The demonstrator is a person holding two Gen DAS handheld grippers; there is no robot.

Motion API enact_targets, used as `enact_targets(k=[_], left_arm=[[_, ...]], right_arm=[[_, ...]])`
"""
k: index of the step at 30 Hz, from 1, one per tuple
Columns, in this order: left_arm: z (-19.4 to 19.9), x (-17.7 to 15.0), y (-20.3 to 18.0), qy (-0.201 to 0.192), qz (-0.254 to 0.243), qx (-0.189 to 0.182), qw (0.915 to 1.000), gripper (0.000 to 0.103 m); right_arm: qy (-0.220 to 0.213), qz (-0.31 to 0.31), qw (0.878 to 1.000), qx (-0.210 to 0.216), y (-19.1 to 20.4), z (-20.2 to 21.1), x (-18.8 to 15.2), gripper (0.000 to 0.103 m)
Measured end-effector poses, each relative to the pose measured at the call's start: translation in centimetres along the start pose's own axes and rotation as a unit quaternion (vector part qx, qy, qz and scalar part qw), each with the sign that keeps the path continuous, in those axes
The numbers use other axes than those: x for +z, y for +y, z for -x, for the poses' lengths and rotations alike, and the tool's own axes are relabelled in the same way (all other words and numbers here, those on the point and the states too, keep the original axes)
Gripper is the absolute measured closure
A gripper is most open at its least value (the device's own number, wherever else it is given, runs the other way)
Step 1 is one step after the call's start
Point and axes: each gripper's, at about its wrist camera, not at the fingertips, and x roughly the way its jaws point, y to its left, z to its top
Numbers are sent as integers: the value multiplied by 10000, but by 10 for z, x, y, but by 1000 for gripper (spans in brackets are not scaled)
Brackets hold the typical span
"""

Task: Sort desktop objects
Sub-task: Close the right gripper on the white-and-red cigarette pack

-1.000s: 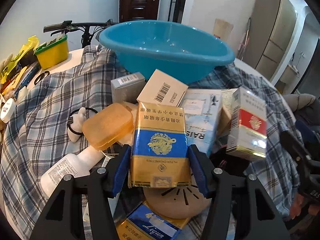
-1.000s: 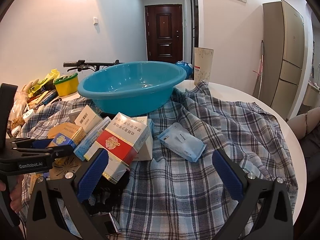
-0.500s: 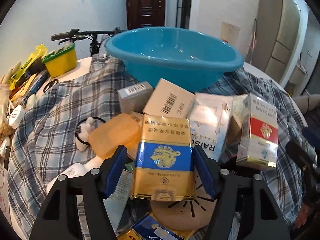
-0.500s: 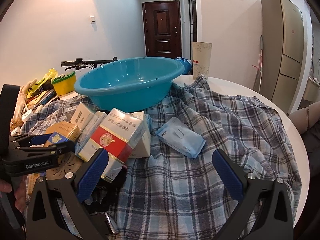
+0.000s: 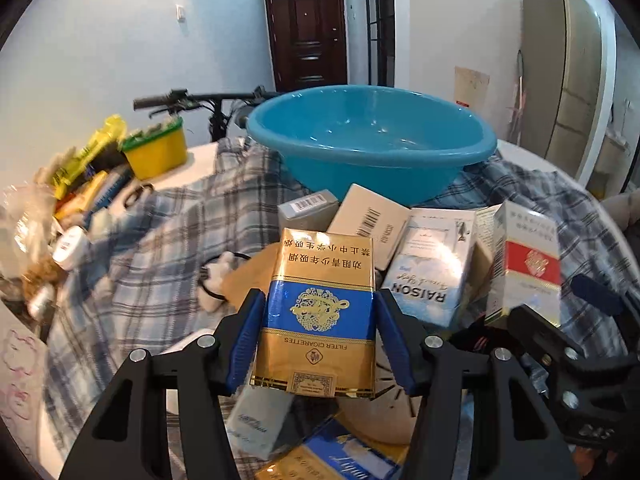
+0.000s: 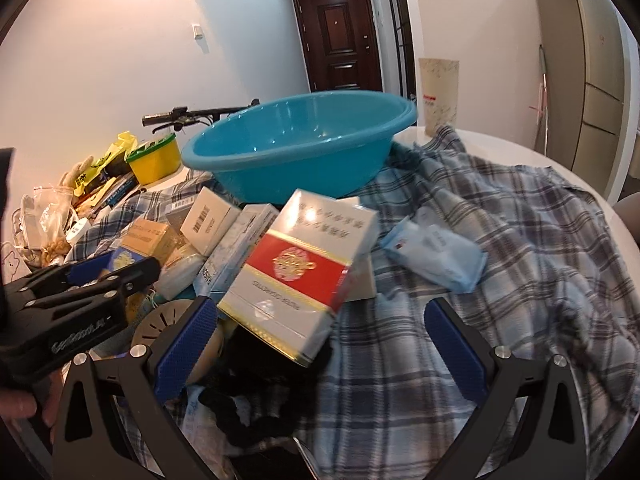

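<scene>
Gripping a gold-and-blue cigarette pack (image 5: 318,312) between its blue pads, the left gripper (image 5: 318,344) holds it raised in front of the blue plastic basin (image 5: 372,140), above the clutter on the plaid cloth (image 5: 152,240). The right gripper (image 6: 320,344) is spread wide with nothing between its fingers, poised at a red-and-white cigarette pack (image 6: 300,272) that leans tilted just in front of the basin. A light-blue tissue packet (image 6: 434,254) lies on the cloth to the right of that pack.
</scene>
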Motion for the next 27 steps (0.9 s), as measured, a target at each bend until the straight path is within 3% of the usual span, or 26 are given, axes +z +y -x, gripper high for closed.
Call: enact_targets(k=[7,11,12,16,18,27], left_arm=[[-2,-6,5,19,111,-75,9999,45],[-6,-8,12,135,244,-206,9994,44],[-6,-9,13,120,252,-168,9995,44],[-6,-10,17,117,328,-164,9993,44],[-5,-10,17,115,353,-186,9991,44],[-4,-11,18,120,374,-208,9990,44]], right_arm=[[184,-97,9998,-76,9,-17,5,0],[204,176,9994,-201,14,-21,2,0],[167,259,9993,-200,15,-19,0,3],[218,409,9989,-8,13,-13,-5,30],[243,458,9986,85,11,-12,-6,38],[230,1055,9924,586,19,2,-6,41]])
